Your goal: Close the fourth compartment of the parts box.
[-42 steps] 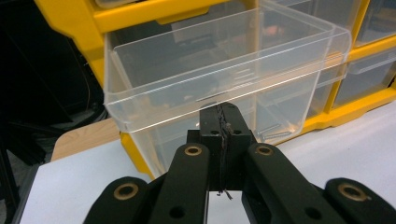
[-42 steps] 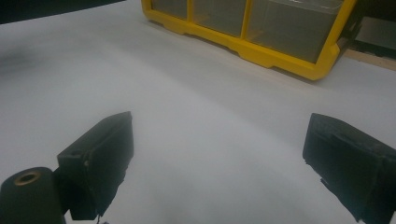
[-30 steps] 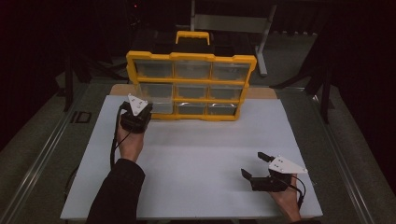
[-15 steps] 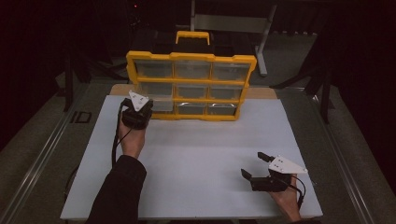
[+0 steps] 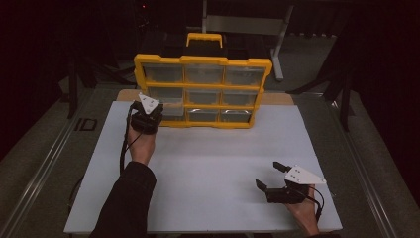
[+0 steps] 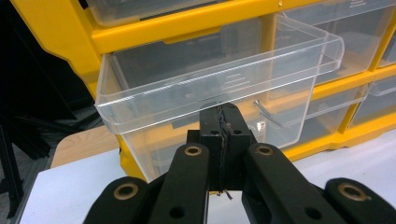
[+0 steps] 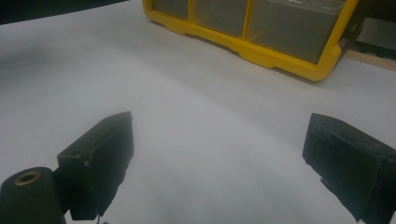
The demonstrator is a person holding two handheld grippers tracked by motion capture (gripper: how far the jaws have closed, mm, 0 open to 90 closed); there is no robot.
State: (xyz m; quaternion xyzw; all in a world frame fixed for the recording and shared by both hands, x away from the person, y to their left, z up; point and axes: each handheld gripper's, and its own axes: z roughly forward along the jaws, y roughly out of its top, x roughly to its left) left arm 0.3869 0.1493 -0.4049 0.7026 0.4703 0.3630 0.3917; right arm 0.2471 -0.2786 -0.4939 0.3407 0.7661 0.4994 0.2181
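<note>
High view: left gripper [image 5: 146,115], forearm extended forward, jaws pressed together at clear drawer [image 6: 210,88] of yellow organiser [image 5: 203,91]; right gripper [image 5: 272,177] low on white board [image 5: 208,168], jaws apart.

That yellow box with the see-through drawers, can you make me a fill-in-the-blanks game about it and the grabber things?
1. The yellow plastic organizer with clear drawers has ____ rows of drawers.
2. The clear plastic drawer in front of the left gripper is pulled partly ____.
3. The fingers of the right gripper are spread ____ above the white tabletop.
4. The carry handle on top of the organizer is coloured ____.

Missing words: three; out; open; yellow
</note>
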